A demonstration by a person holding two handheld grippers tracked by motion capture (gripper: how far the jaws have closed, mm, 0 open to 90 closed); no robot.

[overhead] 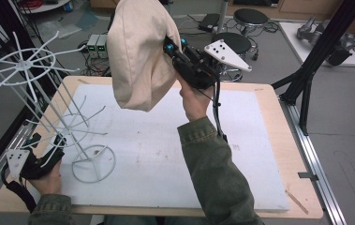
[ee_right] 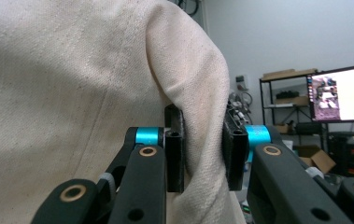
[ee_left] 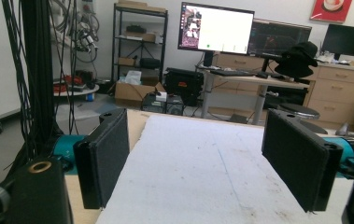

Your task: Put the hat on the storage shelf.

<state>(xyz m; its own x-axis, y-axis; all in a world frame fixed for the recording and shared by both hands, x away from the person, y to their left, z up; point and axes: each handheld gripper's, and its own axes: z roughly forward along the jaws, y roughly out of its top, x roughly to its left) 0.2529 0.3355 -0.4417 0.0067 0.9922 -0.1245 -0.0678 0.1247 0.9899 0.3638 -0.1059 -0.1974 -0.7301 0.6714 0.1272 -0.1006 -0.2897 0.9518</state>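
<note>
A cream cloth hat (overhead: 140, 51) hangs in the air above the far middle of the table. My right gripper (overhead: 171, 47) is shut on a fold of its edge. In the right gripper view the cream cloth hat (ee_right: 72, 93) bulges to the left, and a thick fold of it is pinched between the two black pads (ee_right: 175, 154). A white wire stand (overhead: 44, 101) with hooked arms rises at the table's left side. My left gripper (overhead: 48, 145) rests low beside the stand's ring base, and my left gripper (ee_left: 202, 163) stands open with nothing between its jaws.
A white mat (overhead: 166, 145) covers most of the wooden table (overhead: 278, 140). A black tripod leg (overhead: 306, 79) stands off the table's right side. Stools, cables and boxes lie on the floor behind the far edge.
</note>
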